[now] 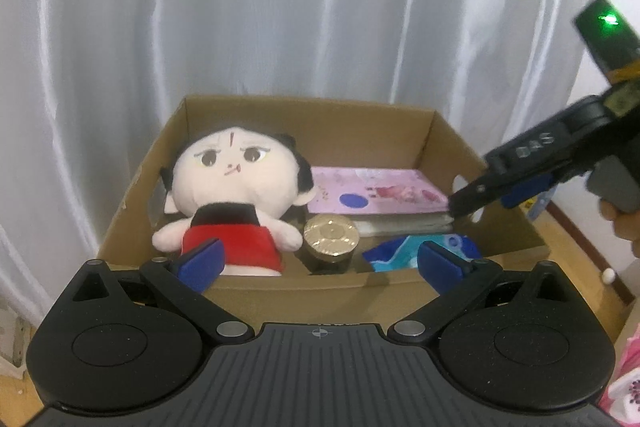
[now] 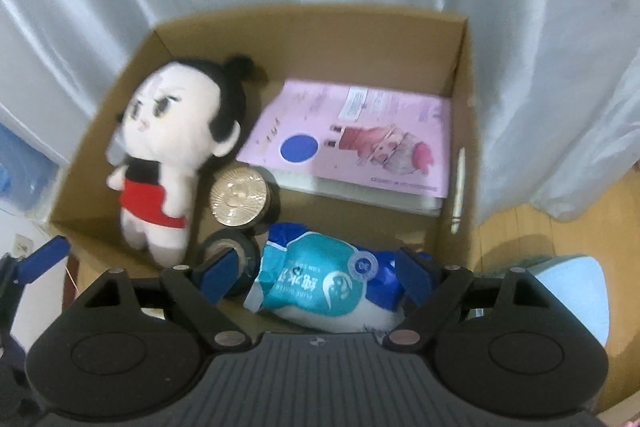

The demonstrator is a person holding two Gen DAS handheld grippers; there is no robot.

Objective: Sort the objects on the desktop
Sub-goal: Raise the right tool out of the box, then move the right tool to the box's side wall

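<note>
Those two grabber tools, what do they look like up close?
Both the left gripper and right gripper are matte black plastic, with ribbed bodies, round pivot discs, silver rivets and blue finger pads. The right one carries a green-lit module.

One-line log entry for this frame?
box: doll, pink book, jar, wipes pack inside | left gripper open | right gripper open

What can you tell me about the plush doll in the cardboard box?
The plush doll is a soft fabric figure with a large cream head, black hair with buns, stitched eyes, a small mouth and a red mark on the forehead. It wears a red and black outfit and has stubby cream arms and legs. It sits in the left part of the cardboard box, leaning back toward the left wall, with the gold-lidded jar right beside it. No fingers touch it.
</note>
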